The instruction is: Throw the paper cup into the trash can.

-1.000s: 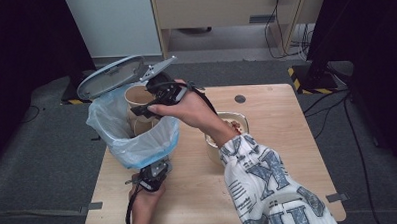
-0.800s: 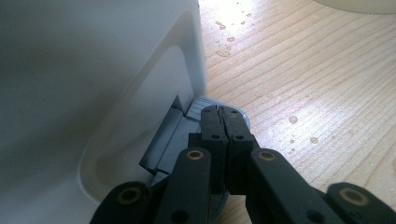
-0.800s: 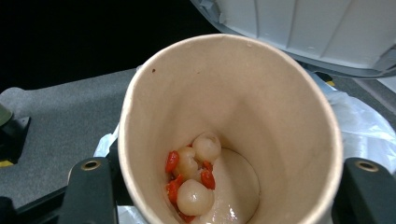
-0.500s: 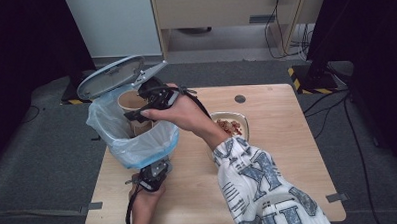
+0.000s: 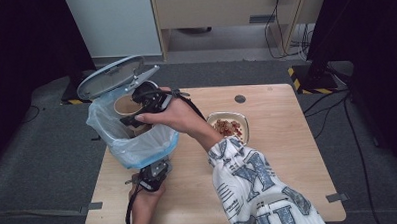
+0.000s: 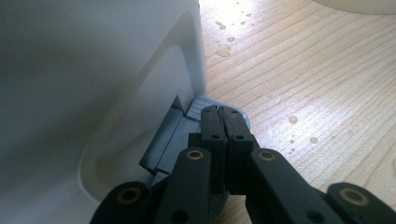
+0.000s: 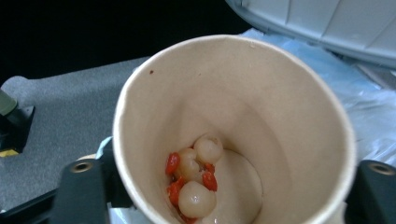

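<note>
A white pedal bin lined with a blue bag stands at the table's left edge, its grey lid raised. My right gripper is shut on a paper cup held over the bin's mouth. The right gripper view looks into the cup: red berries and pale round pieces lie at its bottom, with the right gripper clamped around it. My left gripper sits at the bin's foot. Its jaws are shut, the left gripper resting on the grey pedal.
A bowl with reddish food stands mid-table, right of the bin. Water drops dot the wood near the pedal. A round dark hole marks the table's far side. Grey carpet lies beyond the table's left edge.
The right hand carried the cup slightly left and lower over the open bin, uncovering the bowl. The left gripper stayed on the pedal.
</note>
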`<state>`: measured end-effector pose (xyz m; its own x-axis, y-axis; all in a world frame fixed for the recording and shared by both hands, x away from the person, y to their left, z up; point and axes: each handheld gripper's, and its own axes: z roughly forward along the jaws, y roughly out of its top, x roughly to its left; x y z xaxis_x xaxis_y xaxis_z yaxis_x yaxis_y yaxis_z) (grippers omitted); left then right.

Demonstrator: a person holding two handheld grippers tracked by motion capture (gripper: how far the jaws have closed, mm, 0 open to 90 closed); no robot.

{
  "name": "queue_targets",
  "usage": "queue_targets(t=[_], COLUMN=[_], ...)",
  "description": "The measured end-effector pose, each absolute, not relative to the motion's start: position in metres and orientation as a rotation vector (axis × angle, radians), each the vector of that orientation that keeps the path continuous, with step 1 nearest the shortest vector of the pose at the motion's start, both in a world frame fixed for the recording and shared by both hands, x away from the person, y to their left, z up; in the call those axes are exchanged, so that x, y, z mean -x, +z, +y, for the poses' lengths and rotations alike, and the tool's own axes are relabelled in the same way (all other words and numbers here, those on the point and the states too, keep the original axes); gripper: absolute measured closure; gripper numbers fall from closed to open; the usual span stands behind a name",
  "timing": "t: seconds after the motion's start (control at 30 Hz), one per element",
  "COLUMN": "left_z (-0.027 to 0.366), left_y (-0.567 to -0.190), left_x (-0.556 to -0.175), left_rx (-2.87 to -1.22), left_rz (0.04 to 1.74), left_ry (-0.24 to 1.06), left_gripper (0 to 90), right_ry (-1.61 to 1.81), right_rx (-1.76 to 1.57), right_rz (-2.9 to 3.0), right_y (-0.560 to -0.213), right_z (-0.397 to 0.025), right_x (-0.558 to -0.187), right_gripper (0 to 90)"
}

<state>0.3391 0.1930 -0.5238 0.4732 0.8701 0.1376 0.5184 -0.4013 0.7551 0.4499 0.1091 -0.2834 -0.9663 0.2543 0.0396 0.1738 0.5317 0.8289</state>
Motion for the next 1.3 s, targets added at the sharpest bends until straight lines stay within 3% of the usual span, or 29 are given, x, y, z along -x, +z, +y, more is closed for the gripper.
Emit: queue_targets(t=[0.03,0.1,0.77,1.3], left_z=[0.193,0.193,0.193,0.193], left_y=[-0.524,-0.524,-0.524,-0.524], left_x=[-0.339,-0.339,-0.339,-0.339], left_rx=[-2.076,-2.076,-2.077,-2.076], left_rz=[1.146,1.147,1.146,1.144], left_ry=[0.701,0.702,0.705,0.703], left_gripper=[87.9,87.9,87.9,87.9], right_ry=[1.4,1.404,1.491,1.511], right_rx=[-0.364,-0.364,-0.399,-0.487], right_rz=[2.658,2.648,2.603,2.513], right_y=[-0.286,-0.286,-0.278,-0.277], right_z=[0.11,0.109,0.091,0.062], right_x=[-0.448,-0.448,-0.45,-0.461], right_gripper=[16.3,13.8,17.3,12.0])
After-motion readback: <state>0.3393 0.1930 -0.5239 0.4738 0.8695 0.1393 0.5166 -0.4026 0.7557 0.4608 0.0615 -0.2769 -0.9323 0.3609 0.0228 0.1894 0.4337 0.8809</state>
